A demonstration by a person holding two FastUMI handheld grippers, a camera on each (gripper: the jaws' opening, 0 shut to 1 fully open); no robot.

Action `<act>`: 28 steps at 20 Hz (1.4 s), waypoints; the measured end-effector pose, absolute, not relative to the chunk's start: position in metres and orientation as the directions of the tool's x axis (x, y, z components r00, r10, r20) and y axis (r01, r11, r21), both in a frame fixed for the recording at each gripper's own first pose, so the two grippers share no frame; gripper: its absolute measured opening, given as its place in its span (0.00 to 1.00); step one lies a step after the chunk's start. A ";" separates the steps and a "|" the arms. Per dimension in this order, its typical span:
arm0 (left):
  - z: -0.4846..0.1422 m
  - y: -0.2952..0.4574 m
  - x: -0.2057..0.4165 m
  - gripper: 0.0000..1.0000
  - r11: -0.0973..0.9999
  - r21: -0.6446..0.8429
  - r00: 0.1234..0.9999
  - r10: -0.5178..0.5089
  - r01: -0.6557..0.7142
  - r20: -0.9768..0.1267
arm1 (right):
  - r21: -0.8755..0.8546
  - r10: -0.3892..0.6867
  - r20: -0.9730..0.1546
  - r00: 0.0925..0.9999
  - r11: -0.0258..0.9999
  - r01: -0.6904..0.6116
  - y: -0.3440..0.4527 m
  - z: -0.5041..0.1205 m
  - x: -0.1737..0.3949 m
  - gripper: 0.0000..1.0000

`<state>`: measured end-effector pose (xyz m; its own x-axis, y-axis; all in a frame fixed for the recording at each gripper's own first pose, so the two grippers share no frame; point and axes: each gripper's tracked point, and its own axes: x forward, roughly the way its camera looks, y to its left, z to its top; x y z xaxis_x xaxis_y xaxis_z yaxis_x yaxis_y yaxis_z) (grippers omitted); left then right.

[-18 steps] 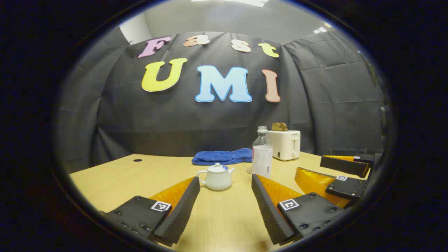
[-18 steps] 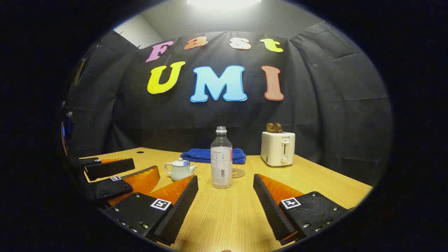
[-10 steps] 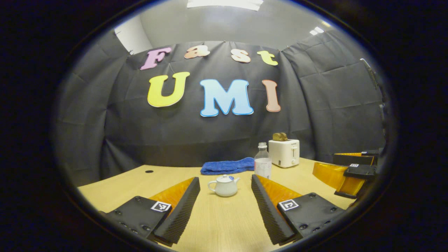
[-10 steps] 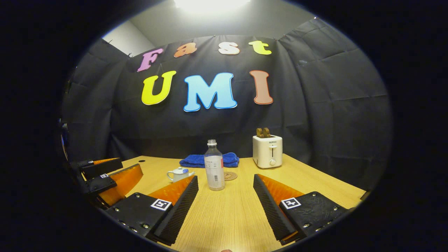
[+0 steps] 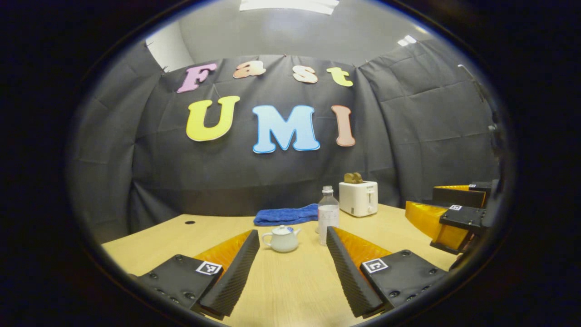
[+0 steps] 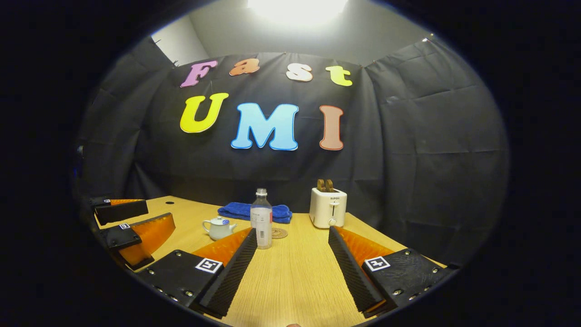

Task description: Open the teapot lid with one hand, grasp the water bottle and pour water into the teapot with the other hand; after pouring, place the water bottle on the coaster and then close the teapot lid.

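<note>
A small white teapot point(image 5: 282, 239) with its lid on stands mid-table, well ahead of my open left gripper point(image 5: 292, 265). A clear water bottle point(image 5: 327, 215) without a cap stands upright just right of the teapot. In the right gripper view the teapot point(image 6: 219, 227) is left of the bottle point(image 6: 262, 219), and a round woven coaster point(image 6: 279, 233) lies just behind the bottle. My right gripper point(image 6: 292, 268) is open and holds nothing, some way short of the bottle. The right gripper point(image 5: 454, 213) shows at the right of the left gripper view, the left gripper point(image 6: 129, 225) at the left of the right gripper view.
A folded blue cloth point(image 5: 286, 215) lies at the back of the wooden table point(image 5: 290, 295). A white toaster point(image 6: 327, 207) with bread in it stands at the back right. A small dark hole point(image 5: 189, 222) marks the table's far left.
Both grippers have drawn back from the teapot and bottle, which now look smaller and farther off. Both stay open. Teapot, bottle and coaster have not moved.
</note>
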<state>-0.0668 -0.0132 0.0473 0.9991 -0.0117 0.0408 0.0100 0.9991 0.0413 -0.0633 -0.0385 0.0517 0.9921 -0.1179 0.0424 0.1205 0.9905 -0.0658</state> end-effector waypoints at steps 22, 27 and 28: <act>0.010 0.033 0.035 0.96 0.989 -0.142 0.999 -0.036 0.034 -0.012 | 0.022 0.024 -0.021 0.999 0.999 -0.023 0.004 0.041 0.060 0.98; 0.011 0.038 0.070 0.94 0.993 -0.089 0.997 -0.075 0.073 -0.027 | -0.024 -0.004 -0.045 0.999 1.000 0.003 -0.004 0.037 0.093 0.98; 0.012 0.037 0.078 0.94 0.994 -0.068 0.996 -0.083 0.081 -0.030 | -0.028 -0.003 -0.055 0.998 1.000 0.001 -0.003 0.036 0.099 0.98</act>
<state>0.0782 0.0366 0.0119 0.9961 -0.0830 -0.0300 0.0808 0.9944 -0.0684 0.0992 -0.0028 0.0360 0.9985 -0.0030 -0.0550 0.0015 0.9996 -0.0278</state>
